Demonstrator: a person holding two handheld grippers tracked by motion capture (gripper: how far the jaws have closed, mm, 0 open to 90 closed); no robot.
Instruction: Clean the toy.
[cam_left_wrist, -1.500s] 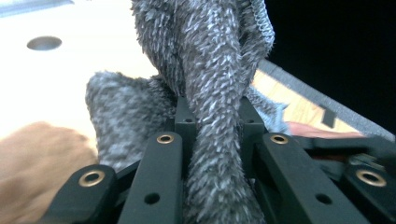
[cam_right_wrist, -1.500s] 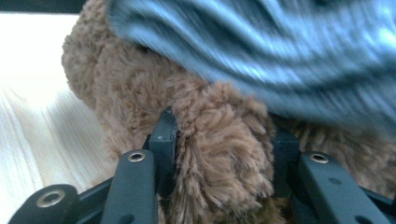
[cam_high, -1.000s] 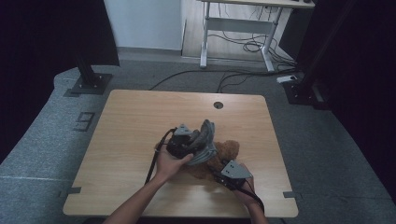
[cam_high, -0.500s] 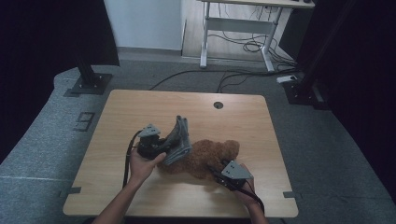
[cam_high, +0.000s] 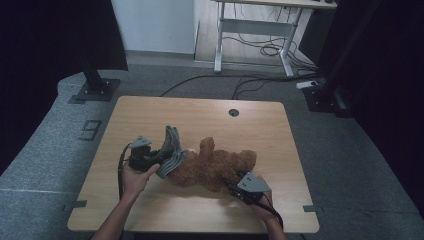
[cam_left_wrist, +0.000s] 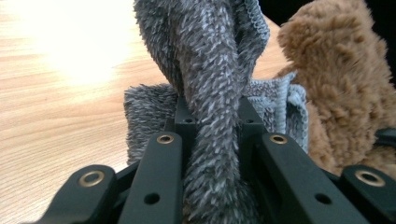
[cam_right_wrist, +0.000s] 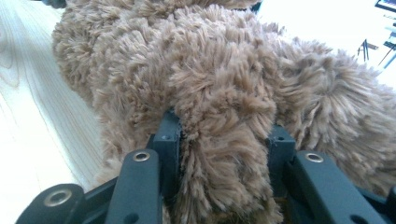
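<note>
on the wooden bench (cam_high: 150, 115) a brown teddy bear (cam_high: 215, 167) lies on its side. the left tongs (cam_left_wrist: 212, 135) are clamped on a grey fuzzy cloth (cam_high: 171, 152) at the bear's left end; the right tongs (cam_right_wrist: 219, 154) pinch its brown fur, near the front edge.

Grey cloth (cam_left_wrist: 210, 93) hides teddy bear (cam_high: 215, 167) head.

My grey cloth (cam_left_wrist: 210, 70) looked shaggy and matt, the brown teddy bear (cam_right_wrist: 210, 79) was curly plush, and the counter (cam_high: 150, 115) was smooth pale wood.
</note>
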